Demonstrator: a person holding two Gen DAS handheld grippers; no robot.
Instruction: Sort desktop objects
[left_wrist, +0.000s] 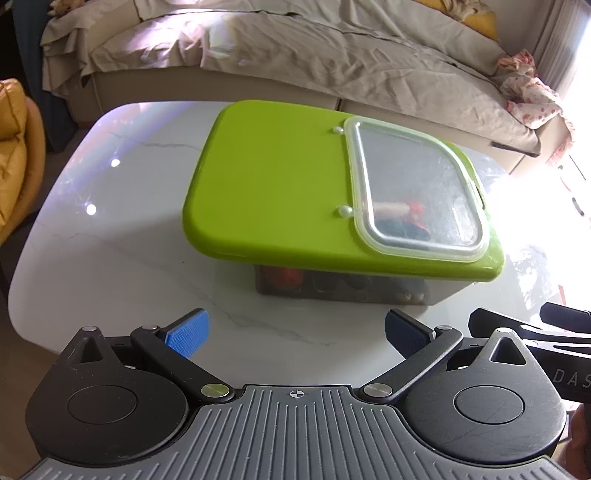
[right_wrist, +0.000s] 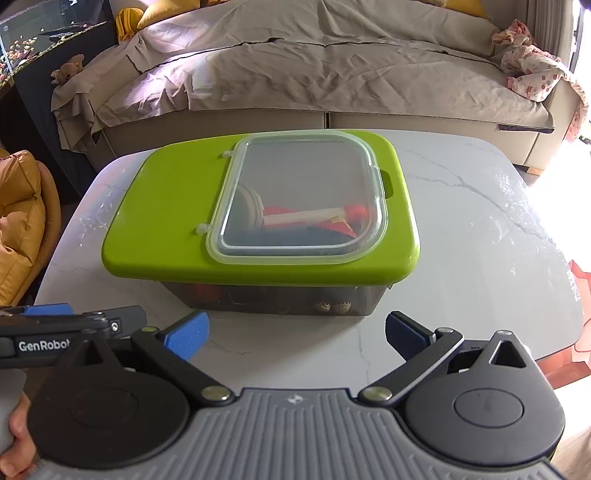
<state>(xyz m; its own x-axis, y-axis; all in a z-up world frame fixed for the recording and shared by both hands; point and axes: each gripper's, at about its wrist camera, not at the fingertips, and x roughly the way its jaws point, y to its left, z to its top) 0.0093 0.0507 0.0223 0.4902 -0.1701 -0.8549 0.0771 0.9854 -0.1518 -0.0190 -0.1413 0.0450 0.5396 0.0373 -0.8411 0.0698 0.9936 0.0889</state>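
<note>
Both grippers wide open, holding nothing, short of the storage box.
I see the green-lidded storage box (right_wrist: 258, 229) on the marble table (right_wrist: 480, 229), ahead of my left gripper (left_wrist: 295, 332) and right gripper (right_wrist: 295, 332), apart from both.

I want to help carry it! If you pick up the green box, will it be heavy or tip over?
The box looks fairly full through its clear flap, so probably heavy. Its wide, low shape likely resists tipping. The green lid looks smooth and overhangs the base, so grippers may slip.
</note>
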